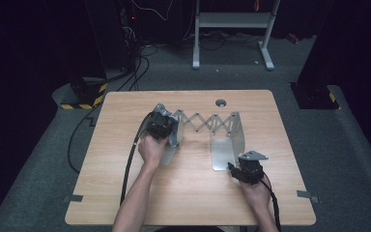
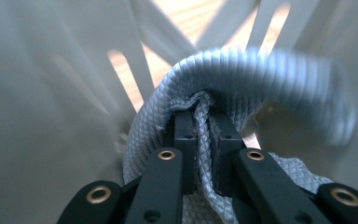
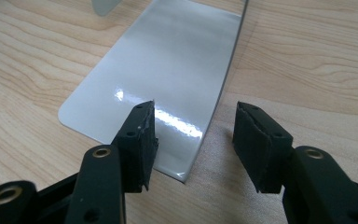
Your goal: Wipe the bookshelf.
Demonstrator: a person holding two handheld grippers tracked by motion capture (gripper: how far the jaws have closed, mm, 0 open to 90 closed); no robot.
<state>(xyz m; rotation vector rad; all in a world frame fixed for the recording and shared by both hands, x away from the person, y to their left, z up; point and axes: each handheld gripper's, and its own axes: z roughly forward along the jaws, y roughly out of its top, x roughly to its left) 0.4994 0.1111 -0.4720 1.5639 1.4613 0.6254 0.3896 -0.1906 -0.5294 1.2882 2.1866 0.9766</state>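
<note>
On the table (image 1: 183, 193) | left tool (image 2: 204, 128) pinching grey cloth (image 2: 242, 70) | right tool (image 3: 196, 135) spread at rack (image 3: 168, 79) foot

Both forearms were bare, with no sleeves in sight. The left gripper (image 1: 160, 126) was a black block with a thick black cable trailing back along the arm. The right gripper (image 1: 247, 169) was black too, topped by a grey three-cornered plate, its cable running off the near edge. Up close, the black jaw arms carried brass-ringed rivet holes and ribbed, worn black pads (image 3: 142, 144).
</note>
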